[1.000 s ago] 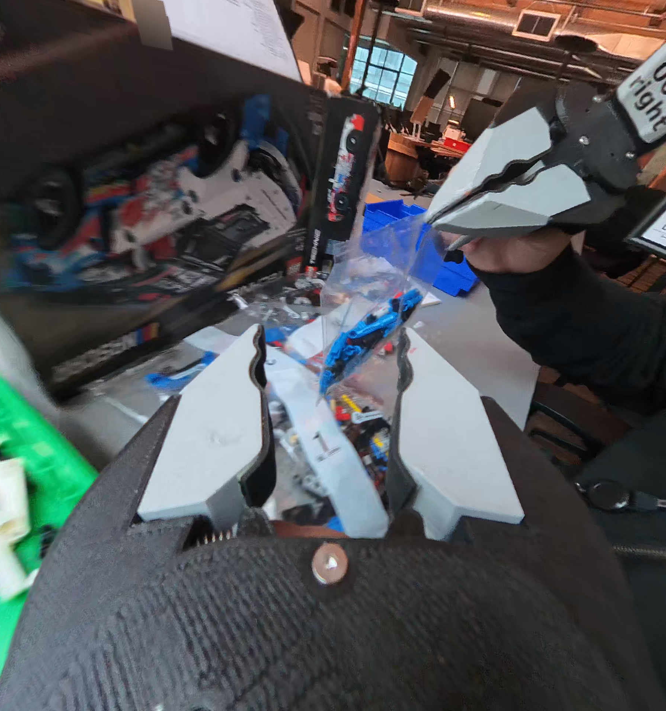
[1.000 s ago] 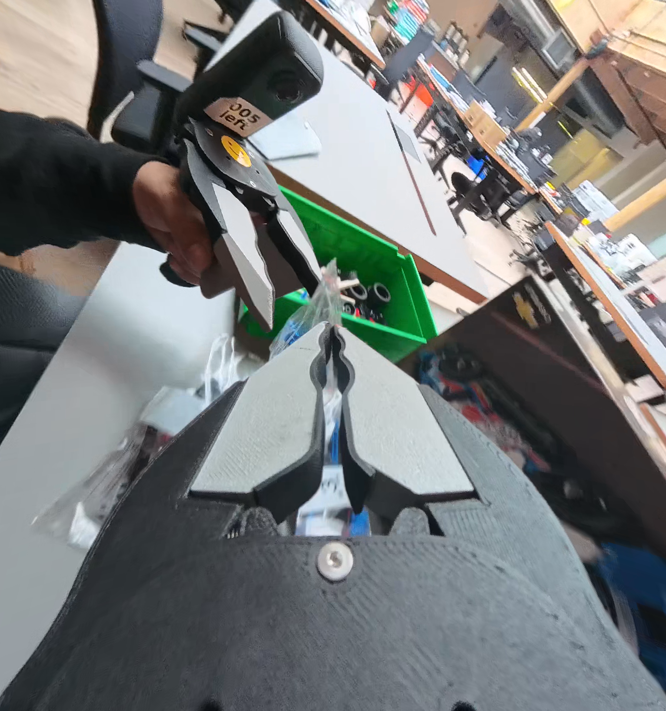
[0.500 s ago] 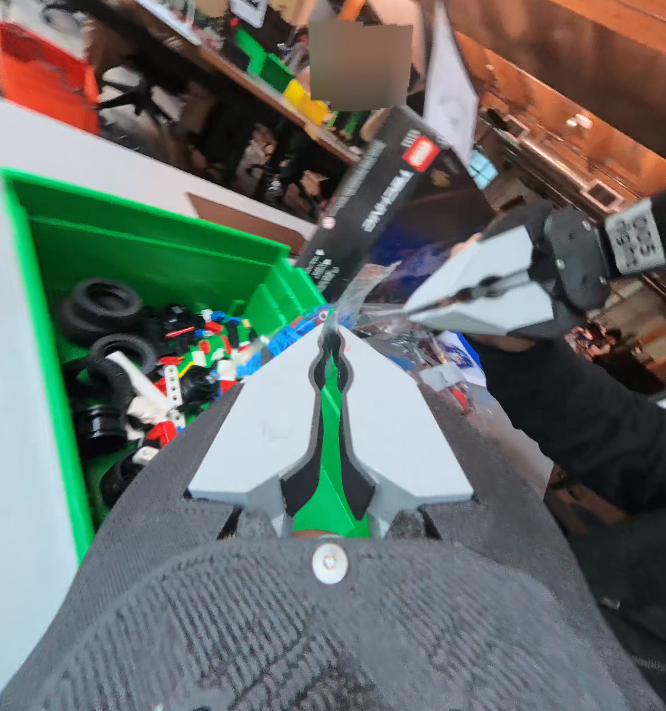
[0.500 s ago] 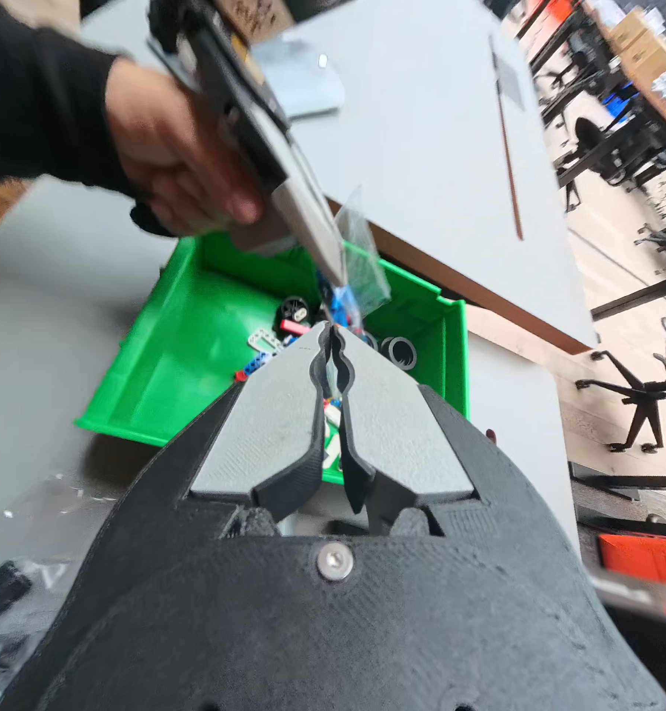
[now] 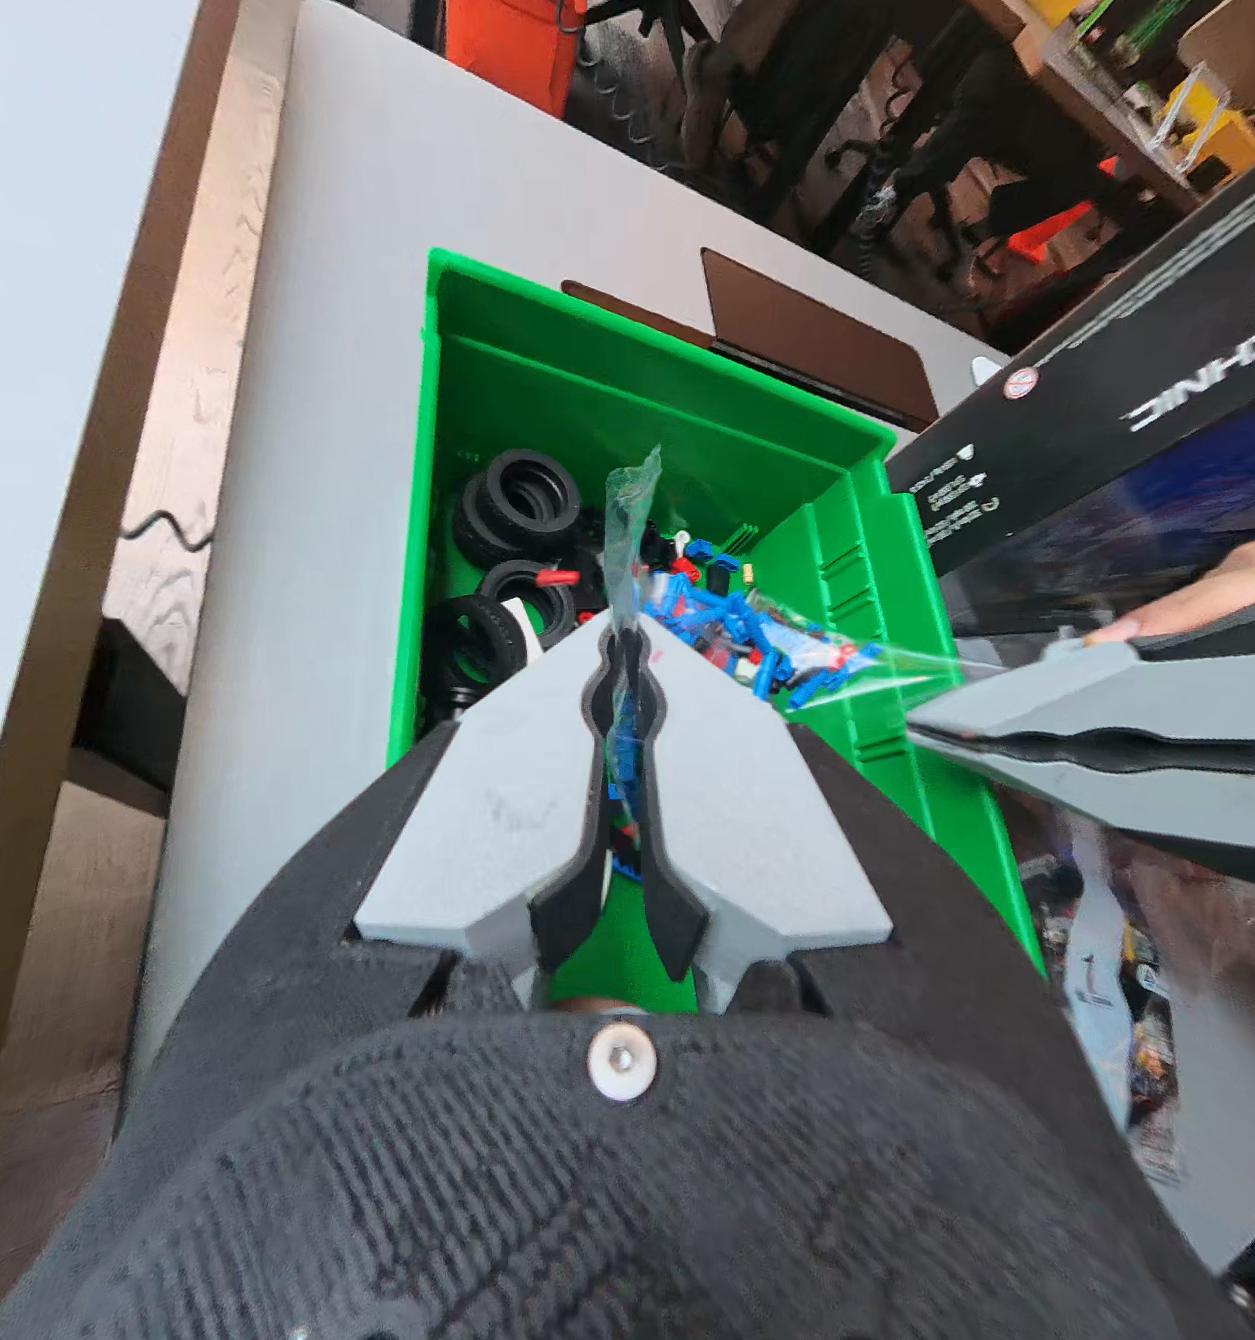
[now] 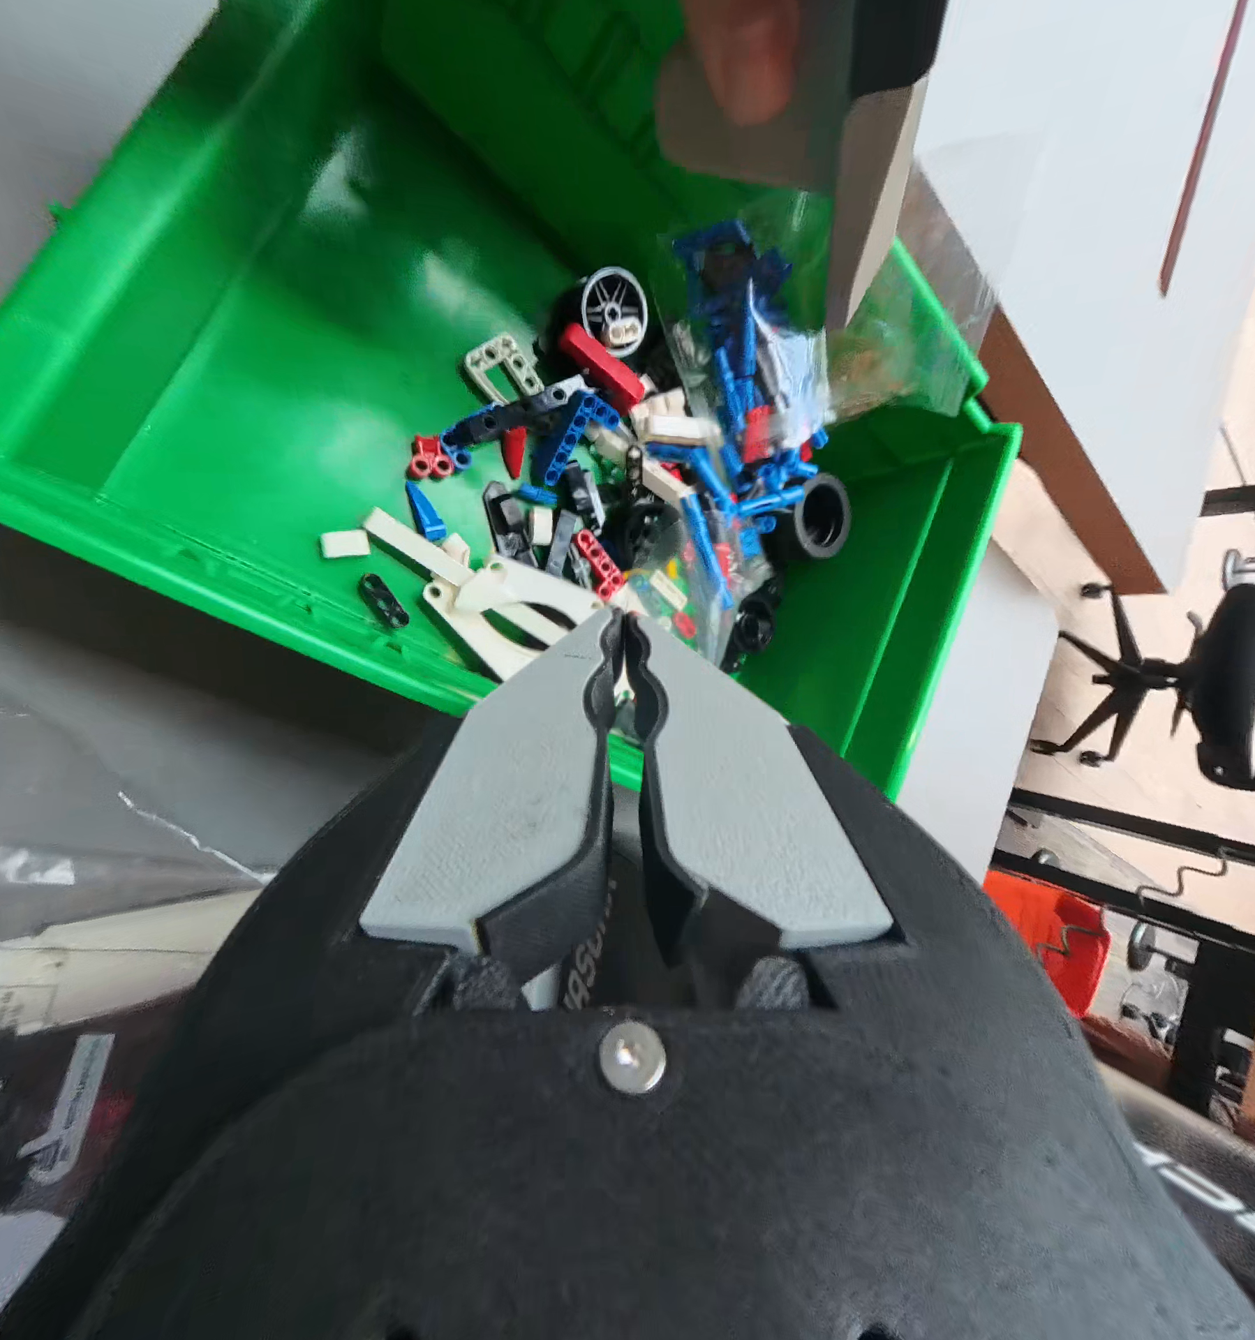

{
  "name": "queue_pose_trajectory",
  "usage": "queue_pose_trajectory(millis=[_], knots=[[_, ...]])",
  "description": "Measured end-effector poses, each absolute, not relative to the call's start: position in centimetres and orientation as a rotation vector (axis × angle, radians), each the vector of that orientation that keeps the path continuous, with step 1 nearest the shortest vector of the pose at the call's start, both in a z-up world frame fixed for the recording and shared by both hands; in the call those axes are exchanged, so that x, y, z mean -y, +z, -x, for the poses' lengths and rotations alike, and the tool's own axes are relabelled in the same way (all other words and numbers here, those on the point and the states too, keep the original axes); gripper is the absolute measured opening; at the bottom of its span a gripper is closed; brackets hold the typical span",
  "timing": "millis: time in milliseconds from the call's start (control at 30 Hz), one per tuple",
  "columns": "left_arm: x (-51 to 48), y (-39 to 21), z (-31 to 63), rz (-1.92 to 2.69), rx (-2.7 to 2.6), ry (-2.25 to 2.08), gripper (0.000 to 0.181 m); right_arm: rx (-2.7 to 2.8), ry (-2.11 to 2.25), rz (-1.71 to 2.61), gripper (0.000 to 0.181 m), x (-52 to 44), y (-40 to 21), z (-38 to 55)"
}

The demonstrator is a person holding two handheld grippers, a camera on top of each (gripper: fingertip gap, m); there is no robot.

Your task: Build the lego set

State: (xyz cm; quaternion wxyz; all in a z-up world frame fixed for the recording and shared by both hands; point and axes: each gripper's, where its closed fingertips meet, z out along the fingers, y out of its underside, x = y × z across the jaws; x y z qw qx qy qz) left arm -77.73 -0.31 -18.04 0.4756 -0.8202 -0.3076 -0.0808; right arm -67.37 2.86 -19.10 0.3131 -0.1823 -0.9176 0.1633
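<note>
A clear plastic bag [image 5: 777, 645] of mostly blue lego pieces hangs stretched between my two grippers over a green bin [image 5: 421, 507]. My left gripper [image 5: 623, 632] is shut on one edge of the bag. My right gripper [image 6: 623, 622] is shut on the other end and shows at the right in the left wrist view [image 5: 922, 721]. In the right wrist view the bag [image 6: 748, 377] hangs just above the bin [image 6: 175, 290], with the left gripper's finger [image 6: 871, 181] at the top. Loose pieces [image 6: 537, 449] and black tyres [image 5: 530, 500] lie in the bin.
The black lego box [image 5: 1118, 449] stands right of the bin. The bin sits on a white table [image 5: 320, 362] near its far edge. More plastic bags [image 6: 66, 834] lie on the table at the lower left of the right wrist view. A spoked wheel [image 6: 614, 304] lies in the bin. Spacing between my two grippers at the tips: around 12 cm. My left tips are roughly 9 cm from the spoked wheel [image 6: 614, 304].
My left gripper closed on the bag, which the right gripper held before. Both grippers carried it from beside the box to above the green bin, and both now point down into the bin.
</note>
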Motion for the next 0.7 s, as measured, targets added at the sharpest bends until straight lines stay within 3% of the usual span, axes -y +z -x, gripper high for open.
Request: queue_pose_trajectory(millis=[333,700], knots=[[-0.9,-20.0,79.3,2.064,0.673,0.118,0.0,2.304,0.199,0.727,0.0,-8.2,-19.1,69.5],[-2.8,-18.0,78.9,1.882,0.627,0.062,0.0,2.236,0.198,0.743,0.0,-7.9,-18.6,69.8]])
